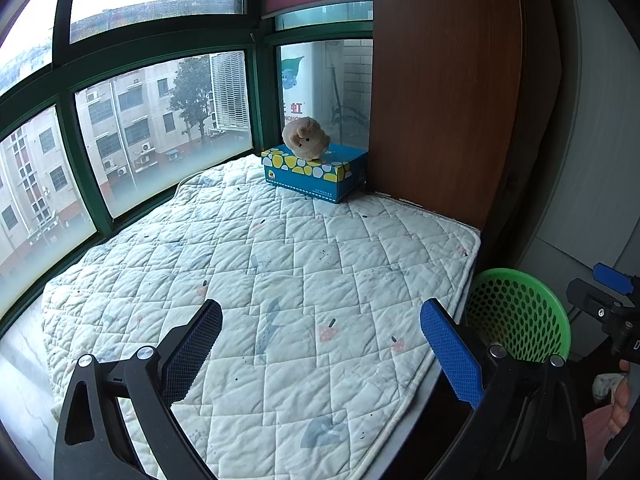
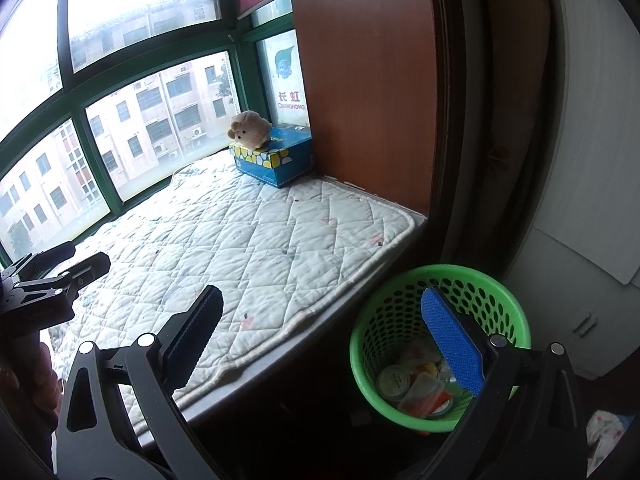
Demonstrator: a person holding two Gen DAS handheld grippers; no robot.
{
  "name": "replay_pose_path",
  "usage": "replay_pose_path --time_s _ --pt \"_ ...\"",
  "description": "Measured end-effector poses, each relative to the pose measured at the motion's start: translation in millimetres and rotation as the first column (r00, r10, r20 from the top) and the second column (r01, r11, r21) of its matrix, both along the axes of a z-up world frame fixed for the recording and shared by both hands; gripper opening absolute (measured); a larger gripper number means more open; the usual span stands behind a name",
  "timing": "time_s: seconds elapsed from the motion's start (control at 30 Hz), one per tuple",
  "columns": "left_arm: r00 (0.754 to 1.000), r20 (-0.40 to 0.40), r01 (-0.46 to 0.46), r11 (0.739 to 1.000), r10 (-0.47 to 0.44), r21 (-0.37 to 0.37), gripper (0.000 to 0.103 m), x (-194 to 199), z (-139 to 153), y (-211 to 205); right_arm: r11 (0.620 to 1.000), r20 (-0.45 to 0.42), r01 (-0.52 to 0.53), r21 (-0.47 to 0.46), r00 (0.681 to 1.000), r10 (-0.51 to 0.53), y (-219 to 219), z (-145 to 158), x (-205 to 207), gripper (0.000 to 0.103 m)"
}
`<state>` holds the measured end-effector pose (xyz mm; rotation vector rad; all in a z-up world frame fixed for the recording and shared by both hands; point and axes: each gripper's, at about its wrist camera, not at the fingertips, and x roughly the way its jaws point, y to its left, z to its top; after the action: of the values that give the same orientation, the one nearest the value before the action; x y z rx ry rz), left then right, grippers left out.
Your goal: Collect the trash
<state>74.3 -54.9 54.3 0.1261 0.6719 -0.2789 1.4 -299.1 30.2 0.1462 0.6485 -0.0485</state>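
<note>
A green perforated trash basket point(image 2: 492, 292) stands on the floor beside the window seat; it holds several pieces of trash point(image 2: 416, 388), among them plastic lids and wrappers. It also shows in the left wrist view point(image 1: 520, 312). My left gripper point(image 1: 320, 320) is open and empty above the quilted white mat point(image 1: 280, 264). My right gripper point(image 2: 320, 312) is open and empty, its right finger over the basket. The left gripper also shows in the right wrist view point(image 2: 52, 280), the right one in the left wrist view point(image 1: 608, 300).
A blue tissue box point(image 1: 316, 174) with a plush toy point(image 1: 306, 138) on it sits at the mat's far corner, against a brown wooden panel point(image 1: 444, 92). Green-framed windows point(image 1: 160, 56) bound the seat on the left and back. A white cabinet point(image 2: 580, 160) stands right.
</note>
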Motion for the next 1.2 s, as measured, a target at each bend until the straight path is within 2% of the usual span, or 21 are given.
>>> replay_pose_path --time_s 1.2 --pt "1.000 -0.002 -0.004 1.000 0.004 0.002 0.096 -1.2 -0.7 -2.6 1.000 -0.002 -0.018 0.013 1.000 0.018 -0.1 -1.8 2.7 0.098"
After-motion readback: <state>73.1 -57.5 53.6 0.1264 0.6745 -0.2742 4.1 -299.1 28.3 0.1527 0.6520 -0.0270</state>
